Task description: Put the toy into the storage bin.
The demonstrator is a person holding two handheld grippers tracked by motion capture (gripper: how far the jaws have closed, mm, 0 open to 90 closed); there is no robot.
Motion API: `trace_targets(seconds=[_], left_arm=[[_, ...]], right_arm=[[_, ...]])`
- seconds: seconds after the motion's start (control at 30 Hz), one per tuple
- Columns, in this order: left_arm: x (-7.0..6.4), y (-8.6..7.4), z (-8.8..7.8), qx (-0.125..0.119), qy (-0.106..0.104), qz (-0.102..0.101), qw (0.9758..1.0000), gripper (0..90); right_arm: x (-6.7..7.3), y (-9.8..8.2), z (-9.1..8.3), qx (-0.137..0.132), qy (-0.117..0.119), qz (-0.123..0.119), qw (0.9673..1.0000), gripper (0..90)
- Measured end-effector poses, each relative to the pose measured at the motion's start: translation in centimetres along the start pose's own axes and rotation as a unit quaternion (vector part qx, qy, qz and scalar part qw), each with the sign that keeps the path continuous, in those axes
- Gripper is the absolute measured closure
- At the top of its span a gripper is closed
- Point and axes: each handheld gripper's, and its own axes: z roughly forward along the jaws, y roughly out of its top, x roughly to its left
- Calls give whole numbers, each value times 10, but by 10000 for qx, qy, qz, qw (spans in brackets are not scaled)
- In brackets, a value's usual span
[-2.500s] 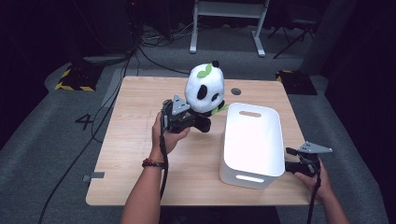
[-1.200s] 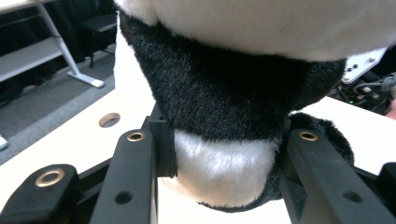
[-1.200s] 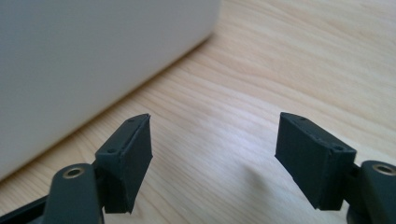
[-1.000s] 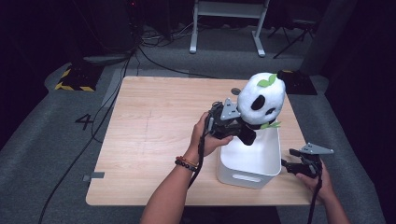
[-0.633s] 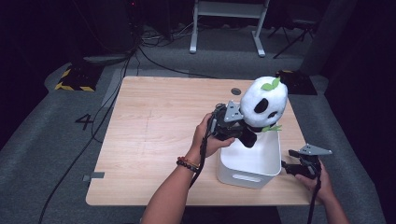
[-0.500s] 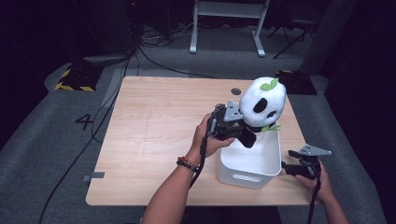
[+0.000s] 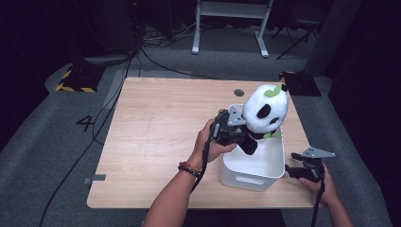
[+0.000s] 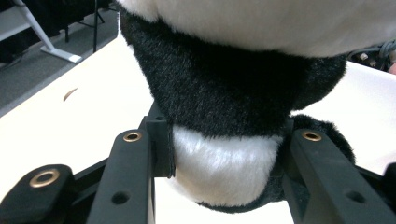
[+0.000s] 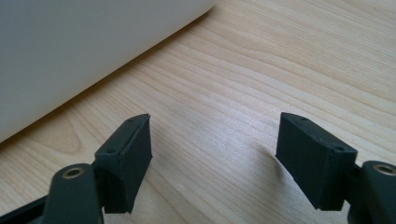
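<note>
1. The left tongs were clamped on the body of the panda plush toy; in the left gripper view both jaws pressed into the white and black fur of the toy.
2. The plush toy hung above the far end of the white plastic bin, with its lower part just over the rim and its head well above it. It did not yet rest on the bin floor.
3. The right tongs stood apart with nothing between them, low over the wooden surface just beside the bin's right wall.
4. Judged step in hand: lowering the toy into the bin.
5. To do this well, the toy's body should be centred over the opening first, since the wide head could catch on the rim or far wall.
6. The descent should be straight and slow, with the clamp kept firm; soft fur compresses and may slip.
7. The jaws should part only once the toy is settled inside.
8. The light bin may shift if bumped; the right tongs were well placed to steady its wall.
</note>
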Motion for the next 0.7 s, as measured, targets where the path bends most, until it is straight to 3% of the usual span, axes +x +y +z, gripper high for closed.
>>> trace_targets(seconds=[0.37,0.6,0.7], left_arm=[[-3,-10,-1,158,44,-189,9997,557],[-5,-14,5,386,123,-289,9988,530],[-5,-14,7,456,159,-243,9985,519]], right_arm=[[0,0,0,18,9,21,10000,269],[0,0,1,18,1,8,10000,269],[0,0,1,24,2,1,10000,269]])
